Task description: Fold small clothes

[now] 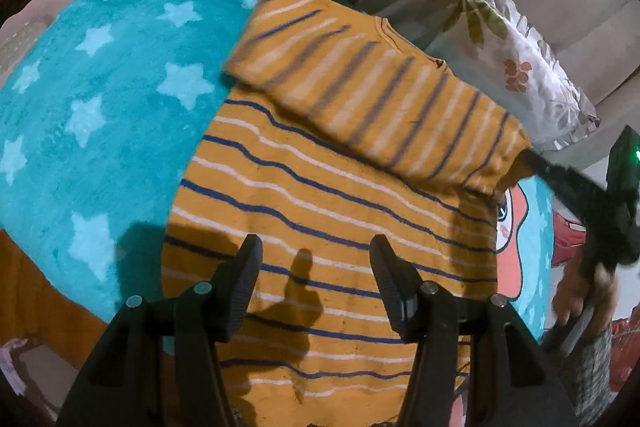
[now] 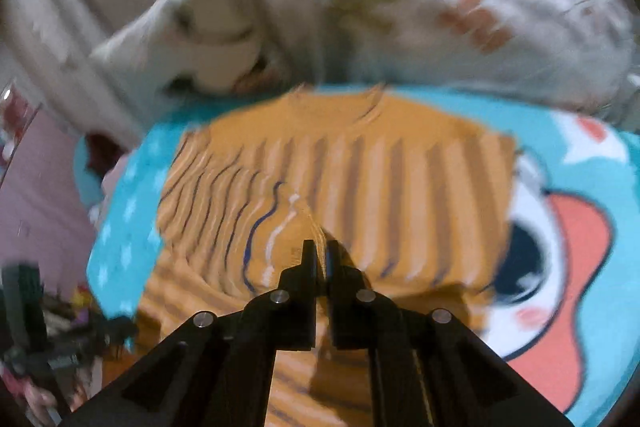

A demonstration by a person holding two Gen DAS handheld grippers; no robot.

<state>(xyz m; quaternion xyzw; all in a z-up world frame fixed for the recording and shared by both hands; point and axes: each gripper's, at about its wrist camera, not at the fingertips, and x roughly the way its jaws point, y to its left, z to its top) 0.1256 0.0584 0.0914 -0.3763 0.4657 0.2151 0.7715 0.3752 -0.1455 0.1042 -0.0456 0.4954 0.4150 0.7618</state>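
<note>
Step in hand: the sleeve fold. The long sleeve [image 1: 372, 99] of the mustard-yellow knit top with thin navy and white stripes [image 1: 320, 227] is being carried across the top's body, lifted and blurred with motion.
Where the top lies: flat on the turquoise fleece blanket with pale stars and a cartoon face [image 1: 100, 107], its body near the blanket's middle, its far edge toward the white frilled cushion with a leaf-and-flower print [image 1: 516, 63].
Right tool [image 2: 320, 251]: jaws closed on the sleeve's cuff end; a pinch of yellow cloth shows between the pads. In the left wrist view it comes in beside the cushion, gripping the cuff [image 1: 516, 163].
Left tool [image 1: 316, 271]: jaws apart over the top's lower body, nothing between them; I cannot tell whether the tips touch the cloth.
Long axis of the top: I judge it runs from the left tool away toward the cushion side, its stripes lying across that line.
Sleeve's direction: slanting across the body's upper part, its stripes nearly square to the body's.
Next move, as I judge: lay the sleeve flat on the body, release the cuff, then smooth it before folding the body.
</note>
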